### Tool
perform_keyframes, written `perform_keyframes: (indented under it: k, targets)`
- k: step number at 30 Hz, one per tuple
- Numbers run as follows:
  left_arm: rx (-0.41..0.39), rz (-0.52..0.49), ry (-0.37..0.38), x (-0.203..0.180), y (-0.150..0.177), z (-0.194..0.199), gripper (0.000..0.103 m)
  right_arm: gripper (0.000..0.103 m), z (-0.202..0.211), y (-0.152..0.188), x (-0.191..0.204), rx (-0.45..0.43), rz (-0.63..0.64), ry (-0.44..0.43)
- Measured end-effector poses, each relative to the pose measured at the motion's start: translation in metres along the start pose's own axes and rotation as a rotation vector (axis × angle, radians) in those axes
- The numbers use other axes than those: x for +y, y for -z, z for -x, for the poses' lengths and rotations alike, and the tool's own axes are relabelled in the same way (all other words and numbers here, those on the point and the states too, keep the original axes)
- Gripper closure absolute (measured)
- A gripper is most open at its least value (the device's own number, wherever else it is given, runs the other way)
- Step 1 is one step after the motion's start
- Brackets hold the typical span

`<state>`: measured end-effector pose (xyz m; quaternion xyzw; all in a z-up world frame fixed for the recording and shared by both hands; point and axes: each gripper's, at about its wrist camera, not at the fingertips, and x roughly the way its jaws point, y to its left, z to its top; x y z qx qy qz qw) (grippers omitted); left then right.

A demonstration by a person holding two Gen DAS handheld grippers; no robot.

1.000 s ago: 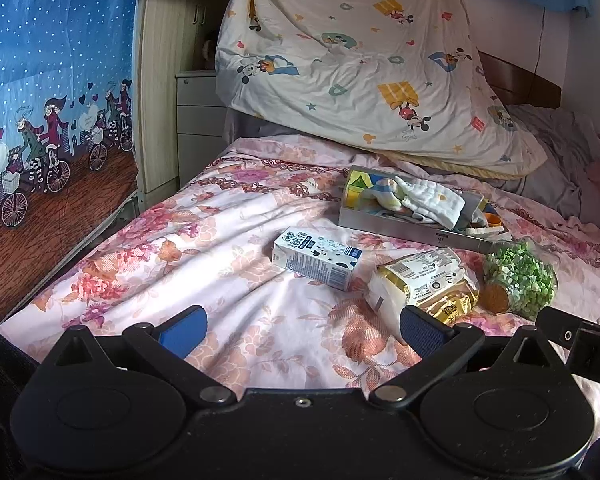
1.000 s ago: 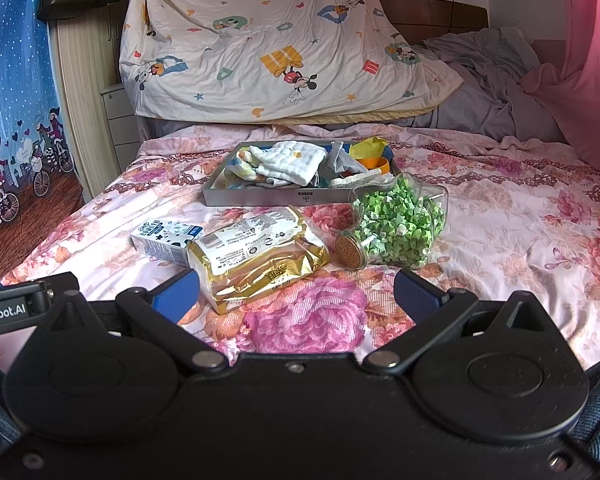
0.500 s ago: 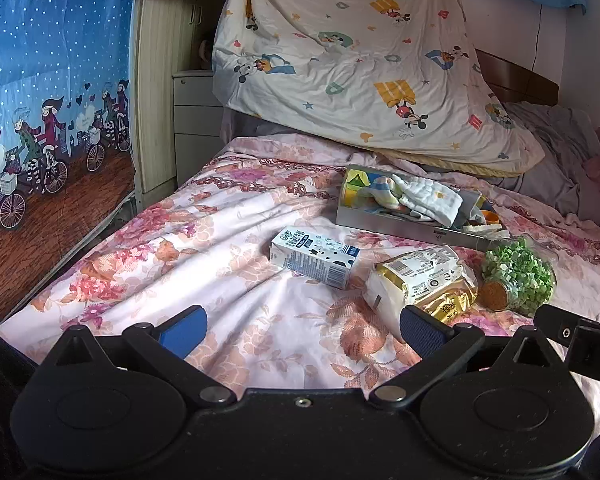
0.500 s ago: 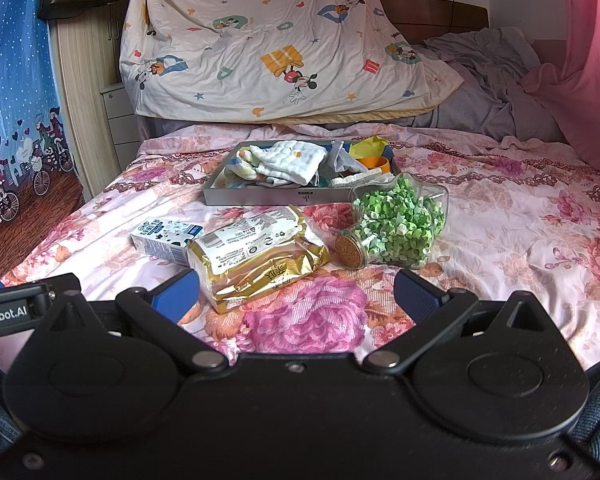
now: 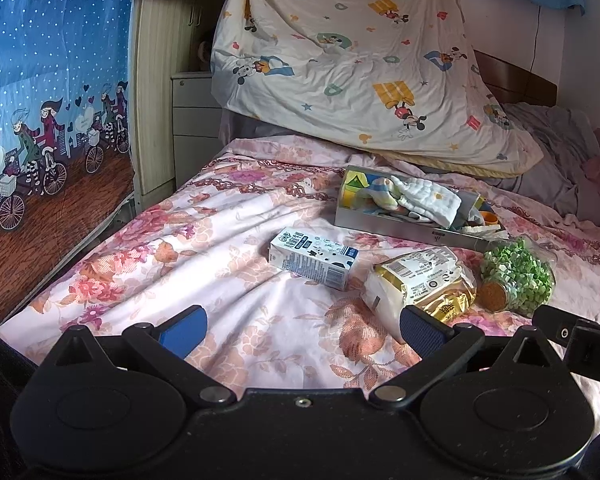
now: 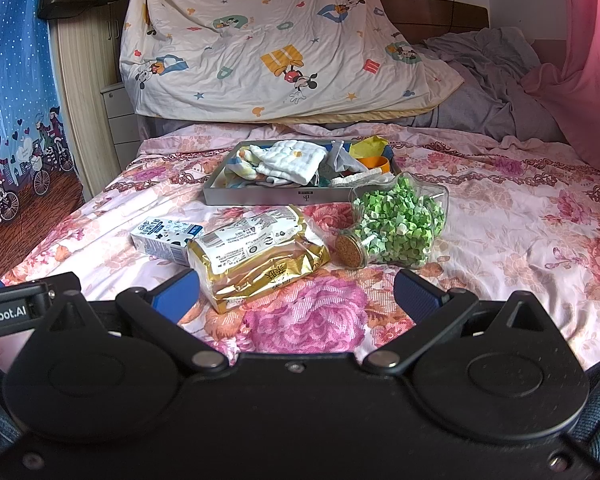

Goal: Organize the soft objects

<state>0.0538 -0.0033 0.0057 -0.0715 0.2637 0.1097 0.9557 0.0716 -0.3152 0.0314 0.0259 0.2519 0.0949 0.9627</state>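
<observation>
Glossy gold foil packet [image 6: 260, 256], matt metal tray [image 6: 260, 199], cork-stoppered jar [image 6: 396, 224].

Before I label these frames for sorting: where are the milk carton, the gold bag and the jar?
milk carton [image 5: 314, 257], left wrist view, top face.
gold bag [image 6: 256, 252], right wrist view, middle of the wrapper.
jar [image 6: 400, 220], right wrist view, glass body over the green pieces.

Left gripper [image 5: 302, 326] and right gripper [image 6: 296, 294]: jaws spread wide, empty, held low and level, pointing forward.
</observation>
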Motion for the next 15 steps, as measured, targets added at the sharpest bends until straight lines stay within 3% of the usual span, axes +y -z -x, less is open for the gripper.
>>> perform_keyframes:
  k: [15]
  targets:
    - [-0.006,-0.029,0.021,-0.0017,0.0001,0.0004,0.001,0.001,0.0000,-0.0002,0.0009,0.001,-0.001,0.001]
